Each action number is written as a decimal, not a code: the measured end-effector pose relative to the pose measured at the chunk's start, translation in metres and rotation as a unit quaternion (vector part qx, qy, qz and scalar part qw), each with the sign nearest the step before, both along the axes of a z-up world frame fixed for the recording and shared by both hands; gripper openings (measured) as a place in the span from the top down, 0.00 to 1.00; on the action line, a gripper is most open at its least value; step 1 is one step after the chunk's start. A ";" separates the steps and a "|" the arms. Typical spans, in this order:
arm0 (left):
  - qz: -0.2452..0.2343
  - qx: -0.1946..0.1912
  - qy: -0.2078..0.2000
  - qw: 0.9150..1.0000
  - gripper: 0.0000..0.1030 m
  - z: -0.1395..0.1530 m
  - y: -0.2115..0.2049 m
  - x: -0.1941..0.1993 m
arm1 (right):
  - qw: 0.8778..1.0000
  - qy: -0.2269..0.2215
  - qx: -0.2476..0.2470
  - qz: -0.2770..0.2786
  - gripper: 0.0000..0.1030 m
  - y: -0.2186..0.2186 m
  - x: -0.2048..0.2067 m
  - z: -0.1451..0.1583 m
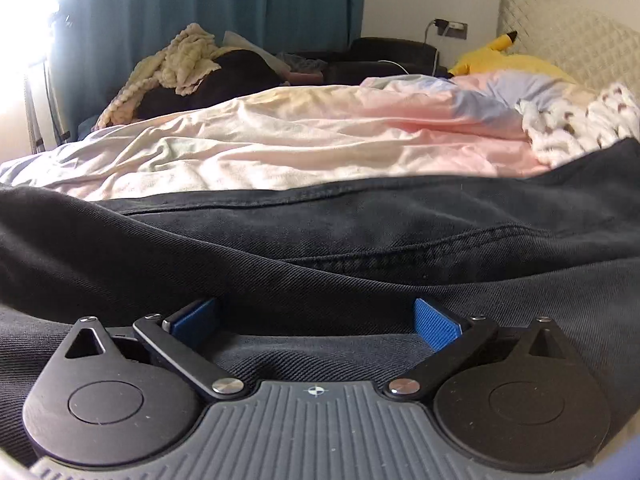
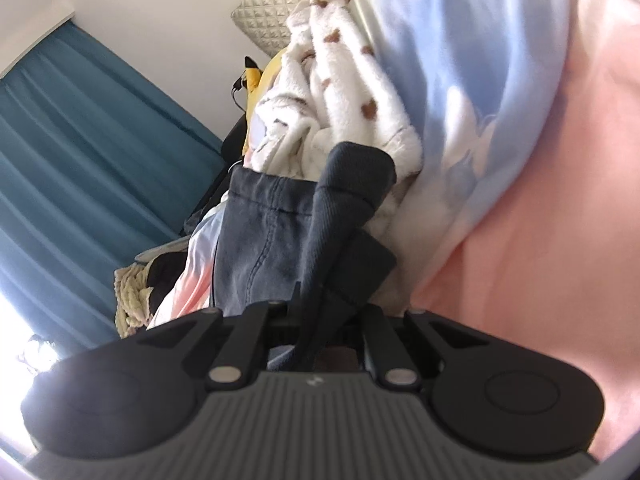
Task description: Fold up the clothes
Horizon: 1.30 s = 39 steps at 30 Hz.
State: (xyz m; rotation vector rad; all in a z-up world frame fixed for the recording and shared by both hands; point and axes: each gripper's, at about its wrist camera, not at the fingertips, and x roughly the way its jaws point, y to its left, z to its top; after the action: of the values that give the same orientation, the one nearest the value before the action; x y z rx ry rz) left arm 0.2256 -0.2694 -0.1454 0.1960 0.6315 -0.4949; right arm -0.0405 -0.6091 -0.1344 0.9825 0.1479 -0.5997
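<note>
A dark denim garment (image 1: 360, 240) is spread over the bed and fills the lower half of the left wrist view. My left gripper (image 1: 316, 318) rests low on it, open, its blue pads (image 1: 436, 322) far apart; a fold of the cloth hides their tips. In the right wrist view, which is tilted, my right gripper (image 2: 320, 312) is shut on a ribbed dark edge (image 2: 340, 216) of the same garment (image 2: 260, 240). The cloth rises from between the closed fingers and hides the pads.
A pink and blue quilt (image 1: 320, 136) (image 2: 520, 200) covers the bed. A white fleece with brown spots (image 1: 580, 124) (image 2: 340, 92) lies against the garment. Beyond are a yellow plush toy (image 1: 492, 54), a quilted headboard (image 1: 568, 36), teal curtains (image 1: 200, 4) and a cream knit blanket (image 1: 180, 64).
</note>
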 end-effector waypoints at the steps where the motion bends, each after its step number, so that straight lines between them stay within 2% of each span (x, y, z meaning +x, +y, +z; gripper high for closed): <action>1: -0.003 0.000 0.002 1.000 0.00 0.003 0.001 0.000 | 1.000 0.000 -0.001 0.002 0.93 0.000 0.001 0.002; 4: -0.020 0.000 0.010 1.000 0.00 0.016 0.009 -0.003 | 1.000 0.001 -0.005 0.007 0.93 0.002 0.004 0.007; 6: -0.037 0.005 0.027 0.999 0.00 0.027 0.020 -0.004 | 1.000 -0.002 -0.025 0.014 0.93 0.006 0.014 0.023; 10: -0.038 0.024 0.005 0.999 0.00 0.055 0.059 -0.023 | 0.997 -0.014 -0.073 0.032 0.93 0.022 0.042 0.065; 14: 0.004 -0.015 0.002 1.000 0.00 0.088 0.114 -0.044 | 0.991 -0.030 -0.112 0.060 0.93 0.056 0.086 0.106; 16: 0.032 -0.039 -0.009 0.999 0.00 0.102 0.142 -0.052 | 0.983 -0.023 -0.148 0.102 0.93 0.101 0.111 0.106; 19: 0.085 -0.080 -0.022 0.993 0.00 0.119 0.185 -0.059 | 0.962 -0.007 -0.211 0.175 0.93 0.181 0.149 0.098; 23: 0.145 -0.147 -0.049 0.977 0.00 0.136 0.247 -0.055 | 0.918 0.015 -0.290 0.271 0.93 0.287 0.199 0.087; 27: 0.207 -0.171 -0.068 0.961 0.00 0.141 0.301 -0.043 | 0.858 0.036 -0.364 0.361 0.93 0.392 0.249 0.075; 28: 0.220 -0.180 -0.066 0.956 0.00 0.139 0.311 -0.041 | 0.841 0.051 -0.370 0.392 0.93 0.416 0.259 0.062; 30: 0.238 -0.203 -0.055 0.948 0.00 0.133 0.329 -0.038 | 0.803 0.101 -0.374 0.452 0.92 0.457 0.270 0.017; 31: 0.239 -0.211 -0.047 0.947 0.00 0.131 0.333 -0.036 | 0.794 0.111 -0.389 0.454 0.92 0.467 0.269 0.007; 34: 0.221 -0.220 -0.048 0.949 0.00 0.131 0.332 -0.037 | 0.793 0.101 -0.403 0.445 0.91 0.467 0.265 0.008; 35: 0.210 -0.220 -0.052 0.951 0.00 0.132 0.330 -0.037 | 0.789 0.099 -0.404 0.453 0.91 0.463 0.265 0.012; 37: 0.194 -0.212 -0.057 0.956 0.00 0.133 0.323 -0.038 | 0.774 0.094 -0.412 0.471 0.86 0.459 0.259 0.019; 39: 0.183 -0.203 -0.060 0.960 0.00 0.133 0.318 -0.040 | 0.767 0.093 -0.404 0.490 0.80 0.455 0.250 0.023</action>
State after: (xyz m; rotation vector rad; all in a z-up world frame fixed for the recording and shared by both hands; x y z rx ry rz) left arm 0.1856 0.0485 -0.0128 -0.2758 0.4220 -0.2419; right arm 0.2091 -0.1544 -0.1112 -0.0852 0.4943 0.2448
